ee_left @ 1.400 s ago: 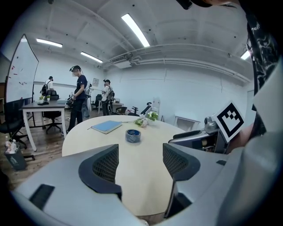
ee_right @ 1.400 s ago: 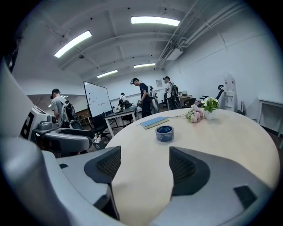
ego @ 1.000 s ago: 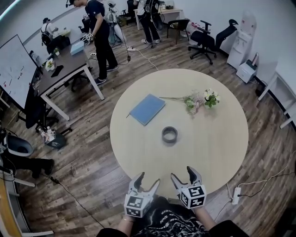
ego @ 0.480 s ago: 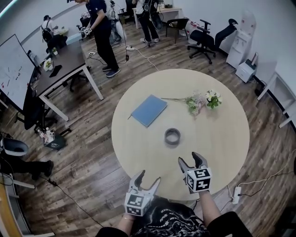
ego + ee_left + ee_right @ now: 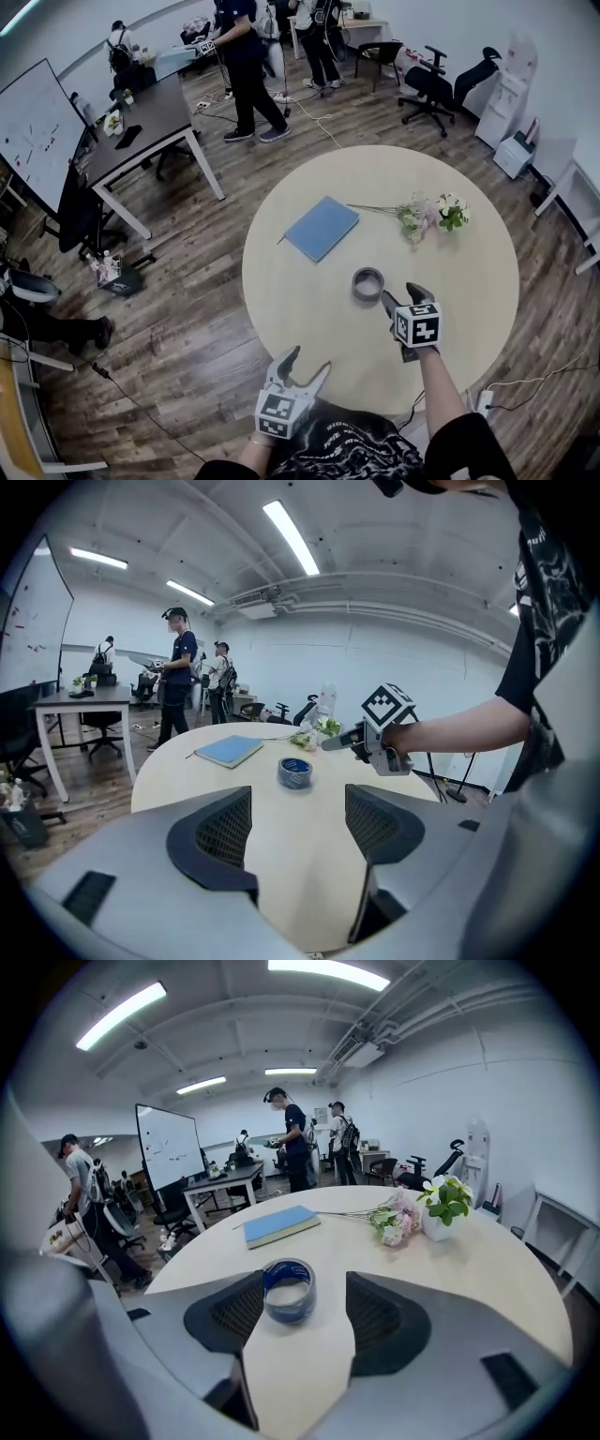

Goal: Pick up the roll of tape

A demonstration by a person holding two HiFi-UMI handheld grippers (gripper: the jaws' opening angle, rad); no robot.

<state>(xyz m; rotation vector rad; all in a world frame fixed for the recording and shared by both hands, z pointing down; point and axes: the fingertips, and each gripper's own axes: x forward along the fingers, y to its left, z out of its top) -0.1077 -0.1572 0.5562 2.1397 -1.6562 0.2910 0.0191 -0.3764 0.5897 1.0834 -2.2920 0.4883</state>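
1. Grey roll of tape with blue inner print (image 5: 368,282): lies flat on the round pale wooden surface (image 5: 469,234).
2. My right gripper (image 5: 401,294): just beside the roll, near side. I see its fingers closing but apart, with the roll at the mouth of the gap, untouched.
3. My left gripper (image 5: 306,364): well apart from the roll, fingers spread, empty.
4. Blue notebook (image 5: 322,228): beyond the roll, left.
5. Pink-and-white flowers (image 5: 427,216): beyond the roll, right.
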